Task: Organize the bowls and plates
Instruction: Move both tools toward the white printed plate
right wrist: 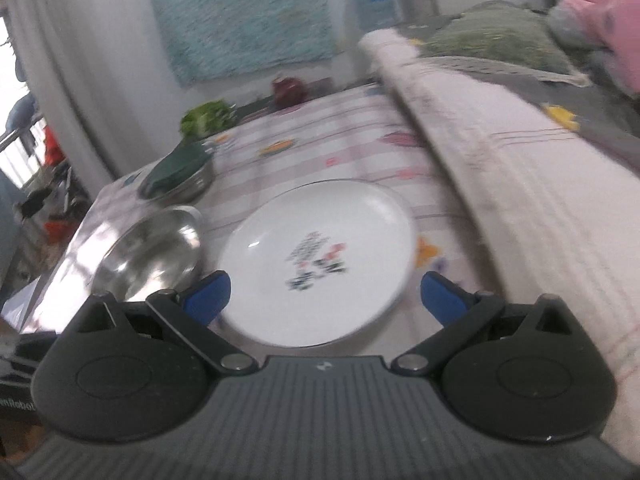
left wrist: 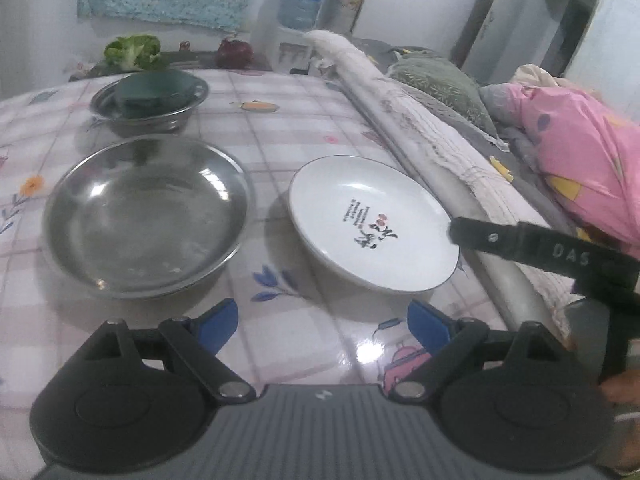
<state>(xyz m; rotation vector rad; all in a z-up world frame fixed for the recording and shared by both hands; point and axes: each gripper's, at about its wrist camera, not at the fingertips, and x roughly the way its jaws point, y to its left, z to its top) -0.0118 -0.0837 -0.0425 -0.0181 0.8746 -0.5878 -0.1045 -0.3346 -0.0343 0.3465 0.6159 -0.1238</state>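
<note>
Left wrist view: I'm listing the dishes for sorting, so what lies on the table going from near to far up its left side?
large steel plate → small steel bowl with a green bowl nested in it → leafy greens at the far edge.

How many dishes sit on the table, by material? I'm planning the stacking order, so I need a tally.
Steel: 2, the wide steel plate and the smaller steel bowl behind it
White ceramic: 1, the white plate with a printed design
Dark green: 1, the green bowl sitting inside the smaller steel bowl
Total: 4
</note>
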